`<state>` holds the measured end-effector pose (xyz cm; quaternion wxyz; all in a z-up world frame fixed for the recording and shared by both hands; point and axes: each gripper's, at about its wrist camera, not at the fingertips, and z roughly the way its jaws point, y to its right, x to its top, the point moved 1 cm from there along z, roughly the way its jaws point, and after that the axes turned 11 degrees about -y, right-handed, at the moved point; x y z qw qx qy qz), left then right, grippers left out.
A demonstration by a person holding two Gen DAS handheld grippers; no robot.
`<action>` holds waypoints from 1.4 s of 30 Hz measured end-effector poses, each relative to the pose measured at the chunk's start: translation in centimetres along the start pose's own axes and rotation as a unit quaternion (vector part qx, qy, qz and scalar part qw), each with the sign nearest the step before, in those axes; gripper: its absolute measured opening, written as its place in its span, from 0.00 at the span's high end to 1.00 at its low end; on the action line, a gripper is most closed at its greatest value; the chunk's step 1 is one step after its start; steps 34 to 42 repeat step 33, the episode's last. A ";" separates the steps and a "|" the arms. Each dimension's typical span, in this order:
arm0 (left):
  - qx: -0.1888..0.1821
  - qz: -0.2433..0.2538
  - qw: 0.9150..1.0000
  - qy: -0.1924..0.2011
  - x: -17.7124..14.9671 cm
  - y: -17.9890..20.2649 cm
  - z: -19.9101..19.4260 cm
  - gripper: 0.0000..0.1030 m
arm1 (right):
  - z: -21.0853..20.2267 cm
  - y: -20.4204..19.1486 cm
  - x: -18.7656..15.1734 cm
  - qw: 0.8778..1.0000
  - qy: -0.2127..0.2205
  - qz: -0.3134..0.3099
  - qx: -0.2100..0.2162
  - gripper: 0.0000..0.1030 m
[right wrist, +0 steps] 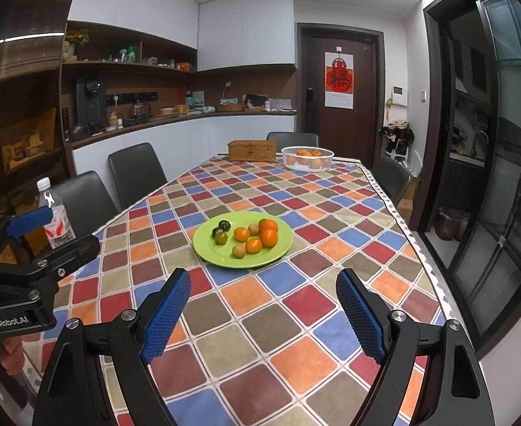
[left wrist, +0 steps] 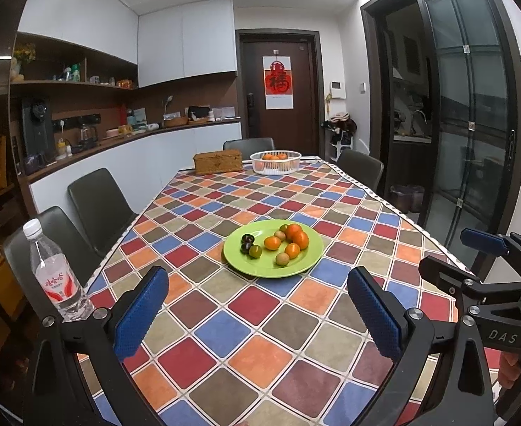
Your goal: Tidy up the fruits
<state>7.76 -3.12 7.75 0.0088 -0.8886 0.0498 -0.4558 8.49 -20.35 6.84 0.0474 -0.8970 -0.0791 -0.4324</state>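
Note:
A green plate (left wrist: 306, 264) (right wrist: 203, 248) sits mid-table with several small fruits: orange ones (left wrist: 300, 239) (right wrist: 268, 237), dark ones (left wrist: 248, 239) (right wrist: 225, 226) and pale brown ones (left wrist: 282, 259) (right wrist: 238, 250). A white basket (left wrist: 275, 168) (right wrist: 307, 167) holding oranges stands at the far end. My left gripper (left wrist: 258, 305) is open and empty, above the near table, short of the plate. My right gripper (right wrist: 264, 309) is open and empty, also short of the plate. Each gripper shows at the edge of the other's view.
A water bottle (left wrist: 56, 277) (right wrist: 56, 218) stands at the table's left edge. A woven box (left wrist: 218, 162) (right wrist: 252, 150) sits beside the basket. Dark chairs (left wrist: 99, 206) (right wrist: 136, 170) line the left side and far end. The checkered tablecloth (left wrist: 246, 348) covers the table.

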 end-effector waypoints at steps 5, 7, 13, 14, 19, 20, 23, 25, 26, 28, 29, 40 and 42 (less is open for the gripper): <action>-0.004 -0.001 1.000 0.000 -0.5 0.1 0.0 0.00 | -0.1 0.1 -0.6 1.000 -0.002 0.004 -0.004 0.18; -0.008 -0.002 1.000 -0.001 -0.6 0.1 0.0 0.00 | -0.1 0.1 -0.8 1.000 -0.003 0.005 -0.003 0.18; -0.006 -0.003 1.000 0.000 -0.8 0.0 0.0 0.00 | 0.0 0.0 -1.0 1.000 -0.003 0.004 -0.004 0.18; -0.007 -0.003 1.000 0.000 -0.8 0.0 0.0 0.00 | 0.0 0.0 -1.1 1.000 -0.003 0.003 -0.003 0.18; -0.003 -0.001 1.000 -0.003 -0.9 0.0 0.0 0.00 | 0.0 -0.2 -1.3 1.000 -0.004 0.002 0.000 0.18; -0.003 -0.001 1.000 -0.003 -1.0 0.0 0.0 0.00 | 0.0 -0.2 -1.3 1.000 -0.004 0.003 -0.001 0.18; -0.003 -0.002 1.000 -0.003 -1.1 0.0 -0.1 0.00 | 0.1 -0.3 -1.5 1.000 -0.004 0.005 0.000 0.18; 0.000 -0.002 1.000 -0.003 -1.1 0.0 -0.1 0.00 | 0.2 -0.5 -1.7 1.000 -0.005 0.004 0.000 0.18; 0.001 -0.002 1.000 -0.003 -1.2 0.1 -0.1 0.00 | 0.2 -0.5 -1.7 1.000 -0.005 0.005 0.000 0.18; 0.000 -0.003 1.000 -0.004 -1.2 0.1 -0.1 0.00 | 0.3 -0.5 -1.8 1.000 -0.006 0.006 0.000 0.18; 0.001 -0.002 1.000 -0.004 -1.3 0.2 -0.1 0.00 | 0.3 -0.5 -1.8 1.000 -0.006 0.006 0.000 0.18; 0.002 -0.003 1.000 -0.006 -1.3 0.3 0.0 0.00 | 0.4 -0.6 -1.9 1.000 -0.008 0.006 0.001 0.18; 0.002 -0.003 1.000 -0.006 -1.3 0.3 0.0 0.00 | 0.4 -0.6 -1.9 1.000 -0.008 0.006 0.001 0.18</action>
